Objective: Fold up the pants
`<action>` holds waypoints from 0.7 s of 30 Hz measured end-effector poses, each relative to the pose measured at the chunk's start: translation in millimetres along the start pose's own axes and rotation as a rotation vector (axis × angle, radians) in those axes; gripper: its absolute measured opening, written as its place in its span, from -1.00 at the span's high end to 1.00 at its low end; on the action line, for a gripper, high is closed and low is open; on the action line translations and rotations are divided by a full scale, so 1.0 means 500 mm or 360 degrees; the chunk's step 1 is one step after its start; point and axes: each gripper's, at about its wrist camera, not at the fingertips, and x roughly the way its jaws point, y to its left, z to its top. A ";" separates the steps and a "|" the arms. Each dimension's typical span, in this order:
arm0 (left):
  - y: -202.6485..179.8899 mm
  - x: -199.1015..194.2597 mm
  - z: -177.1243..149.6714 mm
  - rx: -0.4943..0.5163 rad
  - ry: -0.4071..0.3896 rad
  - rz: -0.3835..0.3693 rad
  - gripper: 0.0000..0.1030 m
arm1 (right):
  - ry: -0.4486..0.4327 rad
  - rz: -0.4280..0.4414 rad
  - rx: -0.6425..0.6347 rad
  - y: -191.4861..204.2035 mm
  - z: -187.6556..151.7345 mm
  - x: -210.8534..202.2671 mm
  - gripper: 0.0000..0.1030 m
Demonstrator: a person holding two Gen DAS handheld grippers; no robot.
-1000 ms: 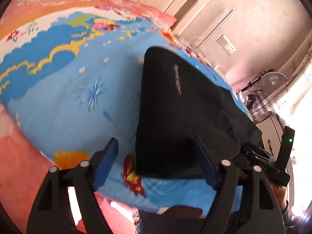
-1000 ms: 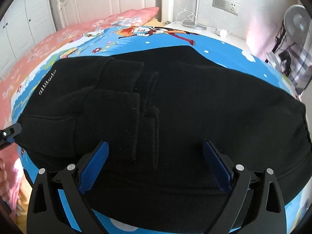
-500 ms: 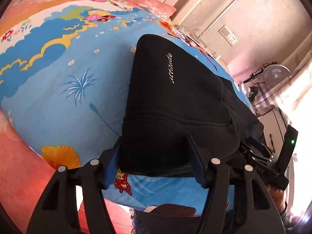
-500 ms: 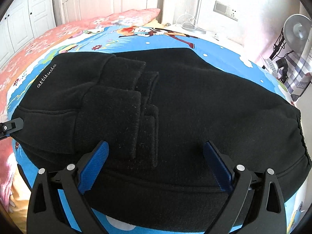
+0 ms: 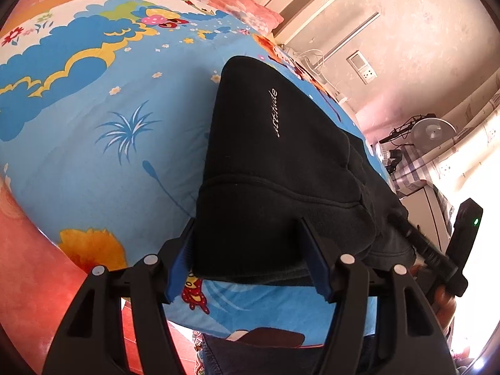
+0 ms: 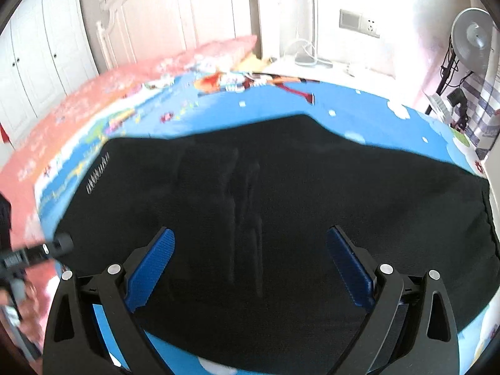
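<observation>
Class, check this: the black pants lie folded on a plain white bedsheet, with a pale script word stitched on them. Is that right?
Not quite. The black pants with the script word lie on a bright blue cartoon-print bedsheet, not a plain white one. The left wrist view shows it.

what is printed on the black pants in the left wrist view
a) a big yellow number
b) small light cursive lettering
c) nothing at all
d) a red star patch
b: a short line of light cursive lettering runs along the upper part of the folded black pants.
</observation>
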 end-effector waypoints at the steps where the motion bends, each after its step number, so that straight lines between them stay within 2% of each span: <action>1: 0.000 0.000 0.000 0.0001 -0.0002 0.0001 -0.23 | -0.0001 -0.0002 -0.0010 0.005 0.009 0.006 -0.84; 3: -0.002 -0.002 -0.001 -0.0002 -0.0001 0.0009 -0.19 | 0.0018 -0.0071 -0.0086 0.023 0.023 0.035 -0.84; 6: -0.010 -0.010 -0.002 0.0010 -0.0012 0.0021 -0.07 | 0.0160 -0.0174 -0.0189 0.042 0.016 0.091 -0.84; 9: -0.017 -0.022 -0.001 0.0012 -0.0029 0.0008 0.04 | 0.0135 -0.0186 -0.0187 0.044 0.003 0.097 -0.84; 12: -0.017 -0.031 0.003 -0.0021 -0.0054 -0.0039 -0.01 | 0.0129 -0.0204 -0.0214 0.048 -0.002 0.094 -0.85; 14: -0.003 -0.026 0.007 -0.0111 -0.0048 -0.0096 -0.06 | 0.0137 -0.0194 -0.0194 0.045 -0.004 0.095 -0.85; 21: 0.012 -0.026 0.012 -0.0165 -0.0072 -0.0129 -0.10 | 0.0126 -0.0200 -0.0199 0.044 -0.008 0.098 -0.85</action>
